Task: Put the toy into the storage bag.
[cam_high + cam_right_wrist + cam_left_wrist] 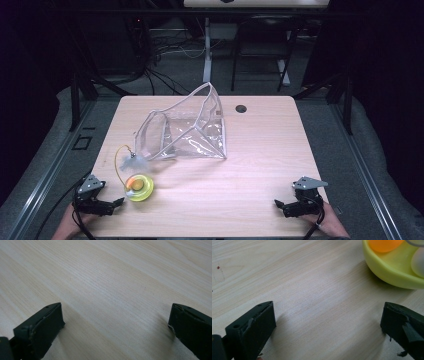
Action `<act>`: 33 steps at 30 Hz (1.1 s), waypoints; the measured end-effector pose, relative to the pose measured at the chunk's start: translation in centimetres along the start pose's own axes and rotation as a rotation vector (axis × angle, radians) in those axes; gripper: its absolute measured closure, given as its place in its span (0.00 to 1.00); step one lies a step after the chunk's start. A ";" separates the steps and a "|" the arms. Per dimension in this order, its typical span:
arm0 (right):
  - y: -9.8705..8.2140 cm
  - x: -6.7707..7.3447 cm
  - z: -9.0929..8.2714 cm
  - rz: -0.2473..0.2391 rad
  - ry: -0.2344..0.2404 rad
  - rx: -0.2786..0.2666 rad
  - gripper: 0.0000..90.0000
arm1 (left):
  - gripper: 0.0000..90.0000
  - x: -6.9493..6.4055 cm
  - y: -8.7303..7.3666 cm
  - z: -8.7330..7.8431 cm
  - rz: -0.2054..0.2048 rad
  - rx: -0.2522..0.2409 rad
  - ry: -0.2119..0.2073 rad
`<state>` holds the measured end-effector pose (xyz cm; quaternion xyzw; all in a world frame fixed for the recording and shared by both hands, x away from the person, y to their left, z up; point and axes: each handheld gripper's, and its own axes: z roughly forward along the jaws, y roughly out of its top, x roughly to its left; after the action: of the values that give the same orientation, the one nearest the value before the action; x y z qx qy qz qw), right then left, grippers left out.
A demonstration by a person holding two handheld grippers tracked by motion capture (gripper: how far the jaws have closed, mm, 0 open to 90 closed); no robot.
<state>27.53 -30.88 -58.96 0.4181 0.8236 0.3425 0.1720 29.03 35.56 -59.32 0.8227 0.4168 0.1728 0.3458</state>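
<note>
A clear plastic zip pouch (187,127) stands open-mouthed in the middle of the wooden table (260,165). In front of it to the left sits a yellow-green round toy (139,187) with an orange ball inside, a curved wire and a pale feather rising from it. The same toy (397,265) fills the top right of the left gripper view. My left gripper (118,204) rests at the near left corner, just left of the toy, jaws wide apart and empty. My right gripper (278,205) rests at the near right, also open with only bare wood (112,290) between its jaws.
A small dark round hole (241,108) marks the table's far side, right of the pouch. Beyond the table are chair and desk legs and cables on the floor. Dark rails run along both sides of the table.
</note>
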 end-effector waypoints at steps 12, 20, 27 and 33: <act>0.0 0.0 0.0 0.000 0.000 0.000 0.00 | 0.00 0.0 0.1 -0.1 0.001 0.012 0.000; 0.0 0.0 0.0 0.000 -0.001 0.002 0.00 | 0.00 0.0 0.1 -0.4 0.020 0.043 -0.012; 0.0 0.0 0.0 0.000 -0.001 0.002 0.00 | 0.00 -0.1 0.5 -1.0 0.028 0.067 -0.045; 0.0 0.0 0.0 0.000 -0.001 0.001 0.00 | 0.00 -0.2 1.0 -1.9 0.019 0.059 -0.066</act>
<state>27.51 -30.90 -58.95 0.4183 0.8238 0.3417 0.1722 28.36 35.78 -57.23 0.8416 0.4024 0.1365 0.3334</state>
